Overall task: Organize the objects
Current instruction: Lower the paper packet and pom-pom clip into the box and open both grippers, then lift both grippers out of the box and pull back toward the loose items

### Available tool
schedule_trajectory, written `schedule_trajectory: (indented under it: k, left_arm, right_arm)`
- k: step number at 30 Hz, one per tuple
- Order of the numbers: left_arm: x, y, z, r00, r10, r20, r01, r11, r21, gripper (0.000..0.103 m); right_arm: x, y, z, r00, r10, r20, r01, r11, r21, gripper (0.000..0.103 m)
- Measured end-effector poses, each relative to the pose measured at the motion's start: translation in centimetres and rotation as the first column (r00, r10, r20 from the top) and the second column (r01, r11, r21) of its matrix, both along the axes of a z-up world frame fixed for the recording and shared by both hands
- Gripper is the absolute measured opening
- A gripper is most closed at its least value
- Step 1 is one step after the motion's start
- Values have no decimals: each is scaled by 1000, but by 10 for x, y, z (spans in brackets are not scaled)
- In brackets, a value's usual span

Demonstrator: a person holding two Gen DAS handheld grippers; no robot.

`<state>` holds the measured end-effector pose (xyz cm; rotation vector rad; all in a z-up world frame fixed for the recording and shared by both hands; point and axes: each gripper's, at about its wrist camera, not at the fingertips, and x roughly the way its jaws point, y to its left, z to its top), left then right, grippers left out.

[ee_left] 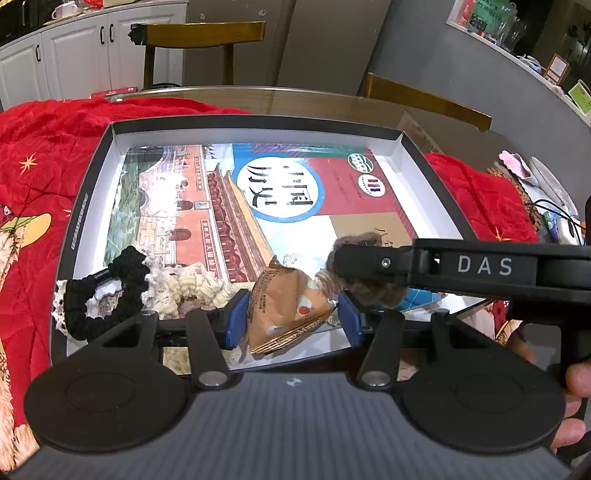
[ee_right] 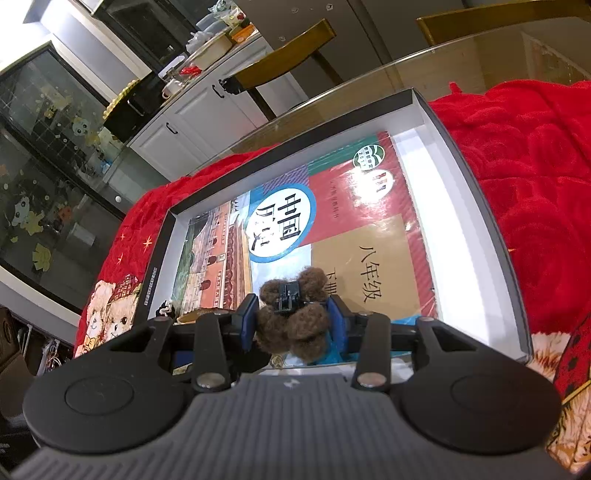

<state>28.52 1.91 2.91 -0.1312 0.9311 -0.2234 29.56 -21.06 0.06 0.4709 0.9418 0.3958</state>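
A shallow grey box (ee_left: 255, 123) lies on the table and holds a picture-covered textbook (ee_left: 295, 192). At the box's near left corner sit a black scrunchie (ee_left: 125, 269) and a cream scrunchie (ee_left: 192, 286). My left gripper (ee_left: 291, 323) is shut on a brown snack packet (ee_left: 288, 306), low over the box's near edge. One of my right gripper's fingers (ee_left: 362, 260) reaches in from the right. In the right wrist view, my right gripper (ee_right: 293, 323) is shut on a brown fuzzy hair clip (ee_right: 291, 317) above the book's (ee_right: 369, 240) near end.
A red quilt (ee_left: 44, 155) covers the glass table (ee_left: 295, 99) around the box. Wooden chairs (ee_left: 199, 35) stand behind the table. Small clutter and cables (ee_left: 546, 184) lie at the right. A hand (ee_left: 576, 380) holds the right gripper's handle.
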Motion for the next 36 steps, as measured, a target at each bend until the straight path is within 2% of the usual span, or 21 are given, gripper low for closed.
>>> schedule_trajectory:
  k: [2, 7, 10, 15, 21, 26, 30, 33, 36]
  left_arm:
    - [1, 1, 0, 1000, -1, -8, 1, 1000, -5, 58]
    - [0, 3, 1, 1000, -9, -22, 9, 1000, -25, 62]
    - [-1, 3, 3, 999, -21, -27, 20, 999, -39, 64]
    - [-4, 1, 9, 1000, -21, -13, 20, 999, -29, 64]
    - [-12, 3, 25, 999, -27, 31, 28, 999, -35, 64]
    - [-23, 7, 47, 995, -13, 94, 15, 1000, -20, 64]
    - [-35, 14, 68, 989, -6, 146, 12, 999, -35, 64]
    - [-50, 19, 87, 978, 2, 207, 4, 1000, -27, 64]
    - [-67, 23, 105, 958, 23, 287, -28, 1000, 11, 67]
  right_arm:
    - [0, 0, 0, 1000, 1, -1, -1, 1000, -1, 47]
    - [1, 0, 1, 1000, 9, -5, -9, 1000, 1, 61]
    - [1, 1, 3, 1000, 20, -8, -20, 1000, 6, 65]
    - [-1, -2, 9, 1000, 11, -2, -11, 1000, 17, 66]
    - [-11, -5, 29, 998, 9, 57, -10, 1000, 19, 67]
    - [-23, -7, 50, 994, 15, 113, -19, 999, 41, 68]
    - [-35, -10, 70, 987, 30, 158, -41, 997, 65, 69]
    - [-48, -13, 87, 978, 30, 207, -47, 996, 78, 71]
    - [-63, -17, 104, 964, 27, 263, -51, 995, 86, 72]
